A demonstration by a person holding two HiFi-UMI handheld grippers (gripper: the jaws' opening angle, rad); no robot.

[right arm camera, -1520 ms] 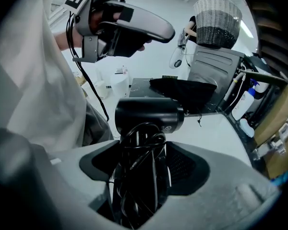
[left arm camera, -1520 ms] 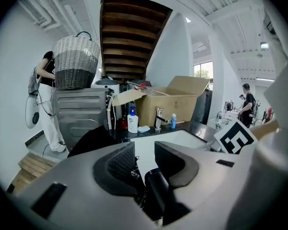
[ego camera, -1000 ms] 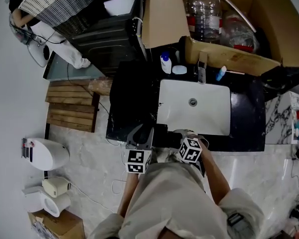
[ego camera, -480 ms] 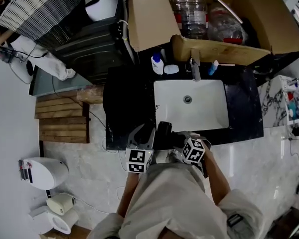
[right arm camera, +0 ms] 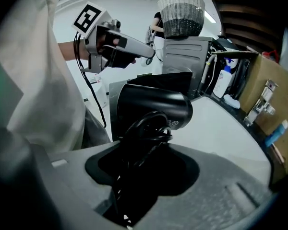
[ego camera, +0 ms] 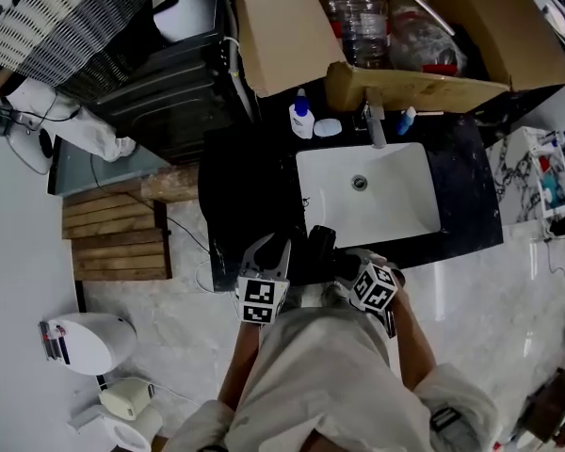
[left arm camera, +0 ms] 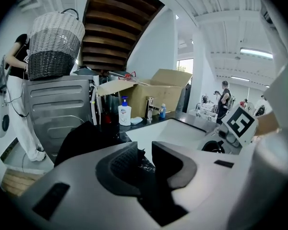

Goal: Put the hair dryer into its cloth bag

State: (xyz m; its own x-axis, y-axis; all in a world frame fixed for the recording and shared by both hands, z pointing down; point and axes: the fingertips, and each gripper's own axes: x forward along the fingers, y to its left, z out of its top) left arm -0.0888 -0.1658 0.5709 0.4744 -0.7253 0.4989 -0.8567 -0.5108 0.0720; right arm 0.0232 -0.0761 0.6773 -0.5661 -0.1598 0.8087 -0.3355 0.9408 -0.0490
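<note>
Pinching the handle of the hair dryer (right arm camera: 153,107), the right hand-held gripper (right arm camera: 144,169) is holding it just above the front edge of the table (ego camera: 471,186), beside the sink (ego camera: 377,196); its jaws have just been closing, with the handle and cord (right arm camera: 146,128) between them. The handle is running down into the jaws, while the barrel is lying crosswise on top, its long axis stretching from the left hand-held gripper's side toward the sink. Which end is the nozzle I cannot tell. The dryer is showing glossy black plastic with a rounded barrel, and the cord is sitting in tight rubbery loops against the handle. The left hand-held gripper (left arm camera: 145,152) has also just been closing and is now clenching a frayed fold of the bag (left arm camera: 84,138), a limp matte black cloth that is lying crumpled on the dark table left of the white rectangular basin.
</note>
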